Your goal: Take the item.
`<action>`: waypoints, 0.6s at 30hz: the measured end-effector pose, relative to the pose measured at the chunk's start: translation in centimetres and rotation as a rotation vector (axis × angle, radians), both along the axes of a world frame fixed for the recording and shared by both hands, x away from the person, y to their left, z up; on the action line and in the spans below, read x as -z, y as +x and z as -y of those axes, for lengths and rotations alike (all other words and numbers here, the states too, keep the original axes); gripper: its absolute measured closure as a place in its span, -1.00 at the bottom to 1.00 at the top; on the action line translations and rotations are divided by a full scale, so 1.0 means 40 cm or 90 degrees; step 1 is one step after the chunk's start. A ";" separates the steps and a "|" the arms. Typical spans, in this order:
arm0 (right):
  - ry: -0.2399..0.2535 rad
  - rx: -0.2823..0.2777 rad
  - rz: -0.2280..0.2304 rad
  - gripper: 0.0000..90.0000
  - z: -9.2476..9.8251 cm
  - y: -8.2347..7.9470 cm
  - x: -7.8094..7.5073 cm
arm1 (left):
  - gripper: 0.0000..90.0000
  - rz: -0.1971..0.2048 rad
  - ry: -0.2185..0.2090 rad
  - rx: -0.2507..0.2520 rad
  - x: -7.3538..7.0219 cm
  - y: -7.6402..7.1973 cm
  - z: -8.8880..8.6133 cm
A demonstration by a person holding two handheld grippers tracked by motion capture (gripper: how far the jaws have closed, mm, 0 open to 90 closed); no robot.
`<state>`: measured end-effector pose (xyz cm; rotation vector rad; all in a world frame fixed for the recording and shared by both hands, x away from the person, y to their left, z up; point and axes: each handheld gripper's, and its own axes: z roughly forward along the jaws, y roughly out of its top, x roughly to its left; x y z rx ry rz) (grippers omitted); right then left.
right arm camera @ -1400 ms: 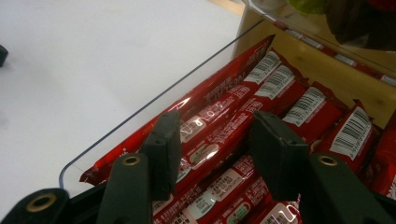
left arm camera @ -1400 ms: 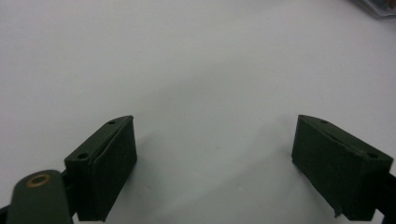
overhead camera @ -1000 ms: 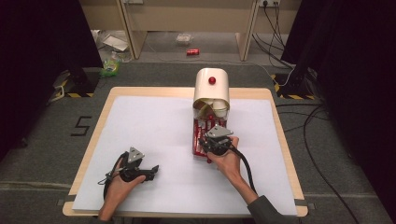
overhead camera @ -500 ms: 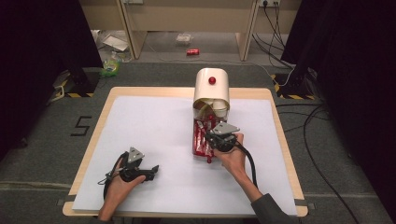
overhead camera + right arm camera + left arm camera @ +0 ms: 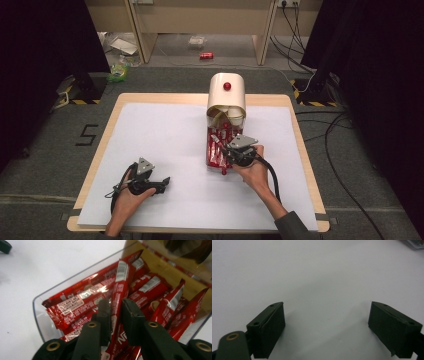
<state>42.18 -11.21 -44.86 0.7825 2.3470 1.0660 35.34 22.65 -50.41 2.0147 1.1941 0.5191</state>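
A clear plastic tray (image 5: 40, 315) holds several red stick packets (image 5: 75, 302). In the high view the tray (image 5: 212, 150) lies in front of a cream dome-shaped container (image 5: 227, 92) with a red knob. My right gripper (image 5: 116, 306) reaches into the tray, shut on one red packet (image 5: 117, 290) that runs up between the pads and is tilted above the others. Its jaws have just been opening a little, with the packet still between them. In the high view the right gripper (image 5: 227, 159) is at the tray's near end. My left gripper (image 5: 162, 182) rests open on the white mat, nothing between its jaws (image 5: 327, 327).
A white mat (image 5: 170, 135) covers the wooden table (image 5: 297, 130). Cables trail on the grey floor to the right. Litter and a red can (image 5: 206, 55) lie on the floor beyond the table.
The right hand shifted slightly at the near end of the tray. The left hand and its gripper stayed where they were.
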 end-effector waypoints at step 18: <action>0.068 -0.018 0.015 0.84 0.018 -0.027 -0.045 | -0.71 -0.001 0.001 0.002 0.000 0.000 -0.001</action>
